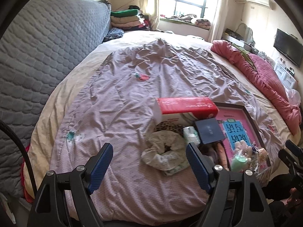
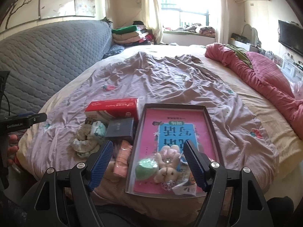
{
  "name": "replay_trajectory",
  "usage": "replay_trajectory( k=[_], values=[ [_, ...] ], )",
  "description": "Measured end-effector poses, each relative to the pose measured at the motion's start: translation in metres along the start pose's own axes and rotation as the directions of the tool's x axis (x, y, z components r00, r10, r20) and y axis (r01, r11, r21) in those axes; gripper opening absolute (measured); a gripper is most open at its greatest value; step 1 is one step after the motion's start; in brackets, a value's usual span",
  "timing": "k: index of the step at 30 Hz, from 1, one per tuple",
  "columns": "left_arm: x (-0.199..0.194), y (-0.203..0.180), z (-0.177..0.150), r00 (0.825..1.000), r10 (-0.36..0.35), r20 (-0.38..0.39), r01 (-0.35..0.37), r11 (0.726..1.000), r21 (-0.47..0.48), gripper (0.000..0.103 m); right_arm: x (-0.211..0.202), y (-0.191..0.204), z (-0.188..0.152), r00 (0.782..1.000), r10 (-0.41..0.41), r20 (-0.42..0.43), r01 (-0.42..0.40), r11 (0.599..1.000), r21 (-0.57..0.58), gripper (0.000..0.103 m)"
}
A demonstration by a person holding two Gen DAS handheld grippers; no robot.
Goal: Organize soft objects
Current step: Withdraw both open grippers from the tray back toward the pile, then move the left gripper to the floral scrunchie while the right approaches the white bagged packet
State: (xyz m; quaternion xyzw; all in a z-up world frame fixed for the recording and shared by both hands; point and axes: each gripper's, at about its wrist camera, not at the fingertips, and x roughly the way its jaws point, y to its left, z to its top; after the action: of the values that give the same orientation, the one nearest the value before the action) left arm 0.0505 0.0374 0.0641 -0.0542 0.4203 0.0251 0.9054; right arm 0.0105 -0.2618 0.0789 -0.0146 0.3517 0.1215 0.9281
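Item: left gripper (image 1: 149, 172). Jaws standing wide, holding nothing, hovering above the near edge of the bed (image 1: 117, 102), pointing at the pale floral scrunchie (image 1: 164, 151).

Item: right gripper (image 2: 148, 165). Jaws standing wide, holding nothing, hovering over the near end of the shallow tray (image 2: 208, 117).

Item: shallow tray, lying near the near edge of the bed, toward its right side. It is carrying a pink book (image 2: 151, 124) flat on its floor; at its near end are sitting a small plush bear (image 2: 166, 172), a green round puff (image 2: 146, 168) just beside the bear, and some crinkled clear wrapping (image 2: 186, 187).

Item: loose things along the tray's left edge, on the bedcover: pale floral scrunchie, farthest left; a small white-green packet (image 2: 98, 129); a dark blue box (image 2: 120, 130) leaning on the tray's edge; a pink fabric piece (image 2: 123, 159) nearest the near edge of the bed. Behind them, a red and white carton (image 2: 111, 107).

Step in hand, as judged: sorting appearing partly done, some soft things sitting in the tray, others lying outside it; neither claw committing to a pick yet.

Next move, as judged: left gripper lowering over the scrunchie, pinching a fold of cloth rather than the bedcover beneath, then lifting clear of the packet touching it
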Motion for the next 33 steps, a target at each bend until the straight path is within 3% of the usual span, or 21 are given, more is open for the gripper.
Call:
replay_trajectory(
  k=[9,33],
  values=[
    [0.027,0.014,-0.017,0.999,0.011,-0.049,-0.012,1.000,-0.022,0.079,0.020,0.032,-0.006,0.999,0.049,-0.021,-0.050,0.996,-0.076,0.078],
    [0.075,0.017,-0.042,0.989,-0.068,-0.135,0.062,0.997,-0.045,0.079,0.078,0.094,-0.023,0.988,0.124,-0.096,-0.140,0.973,-0.182,0.078]
  ],
)
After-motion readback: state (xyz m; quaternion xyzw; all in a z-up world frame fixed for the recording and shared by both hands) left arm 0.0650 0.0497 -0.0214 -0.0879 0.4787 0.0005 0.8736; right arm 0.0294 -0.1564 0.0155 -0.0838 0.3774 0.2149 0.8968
